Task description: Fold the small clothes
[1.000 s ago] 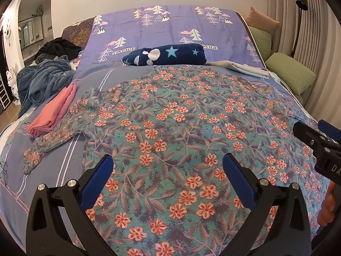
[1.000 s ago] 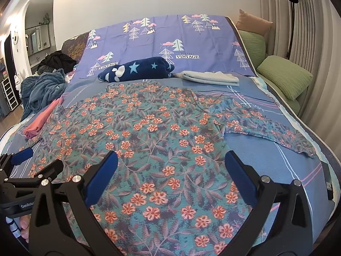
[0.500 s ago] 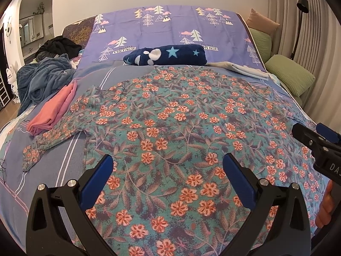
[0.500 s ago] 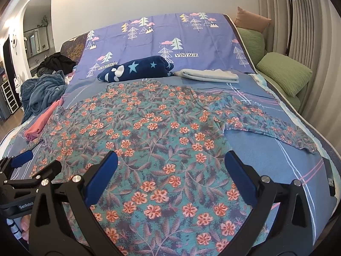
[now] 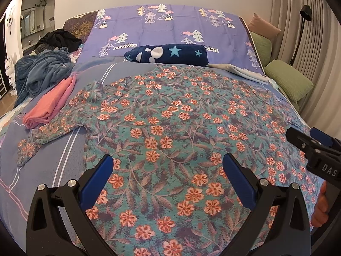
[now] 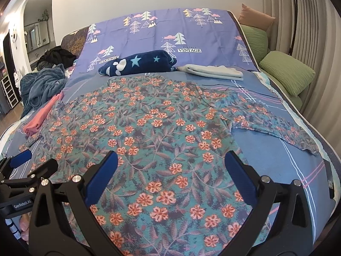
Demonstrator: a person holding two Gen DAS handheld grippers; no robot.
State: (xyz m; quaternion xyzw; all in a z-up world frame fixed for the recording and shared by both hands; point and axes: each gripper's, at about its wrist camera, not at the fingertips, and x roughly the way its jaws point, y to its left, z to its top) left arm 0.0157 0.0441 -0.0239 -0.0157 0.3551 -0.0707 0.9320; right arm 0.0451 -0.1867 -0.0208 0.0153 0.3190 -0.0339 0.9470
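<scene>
Both grippers creep forward and a touch higher than a second ago, and the shirt sits a little lower in each view; nothing on the bed itself has shifted. My left gripper (image 5: 168,170) hangs over the hem end with its jaws spread wide, nothing between them. My right gripper (image 6: 170,168) is the same, released and empty, poised over the lower right part of the cloth.

The flowered shirt (image 5: 181,117) lies flat and face up in the middle of the bed (image 6: 266,162), collar toward the far end, hem toward me. Its left sleeve (image 5: 42,136) trails out just beside the folded pink cloth (image 5: 51,104); its right sleeve (image 6: 277,125) stretches toward the bed's right edge.

Now the fold, as I judge it: take a sleeve first. I want each pinch at the cuff or shoulder seam, catching one layer only, then carry it across the body and lay it down without dragging the rest.

Fabric looks thin and soft, mostly smooth, with light wrinkles near the shoulders. Teal ground, orange flowers, grey leaves.
</scene>
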